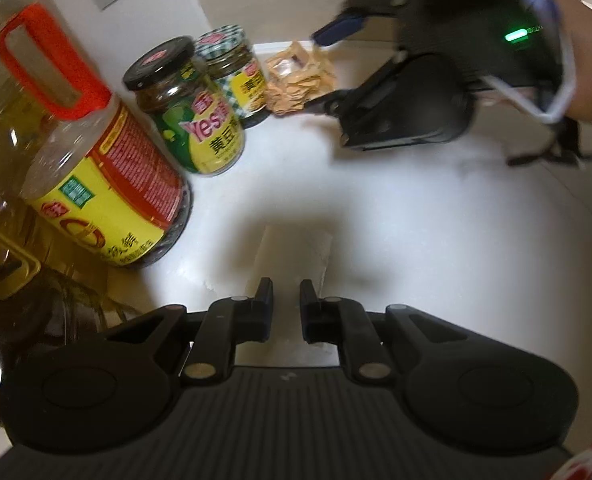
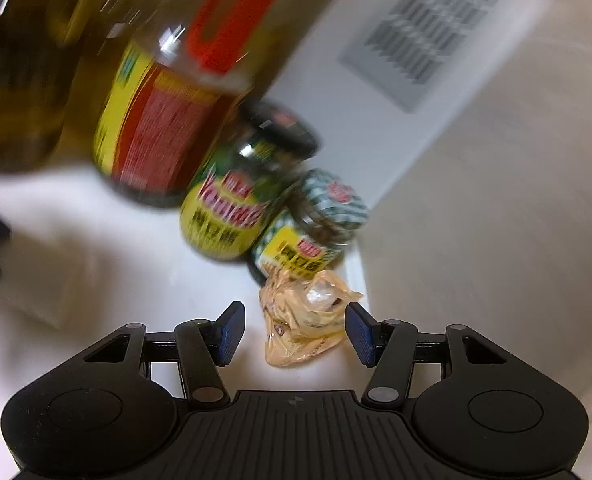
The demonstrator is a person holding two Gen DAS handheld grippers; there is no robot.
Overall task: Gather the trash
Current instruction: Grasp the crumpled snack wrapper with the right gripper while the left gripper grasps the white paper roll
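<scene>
I see crumpled wrapper (image 2: pixel 304 320), long axis toward checkered-lid jar (image 2: pixel 316 224), between my right gripper (image 2: pixel 296 332) jaws, unpinched; left gripper (image 1: pixel 285 304) closed on white paper (image 1: pixel 296 256).

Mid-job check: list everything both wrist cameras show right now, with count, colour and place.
crumpled wrapper: 1, tan and clear plastic, on the counter between the right gripper's open fingers, beside the checked-lid jar
paper scrap: 1, white, flat on the counter at the left gripper's fingertips; held or not, cannot tell
checked-lid jar: 1, green-and-white lid, yellow label, near the wall corner
black-lid jar: 1, green and yellow label, next to the checked-lid jar
oil bottle: 1, clear with yellow oil, orange handle, red and yellow label, at the left
counter: 1, white
wall vent: 1, grey, on the white wall
left gripper: 1, black, shut
right gripper: 1, black with blue pads, open
forearm: 1, behind the right gripper
</scene>
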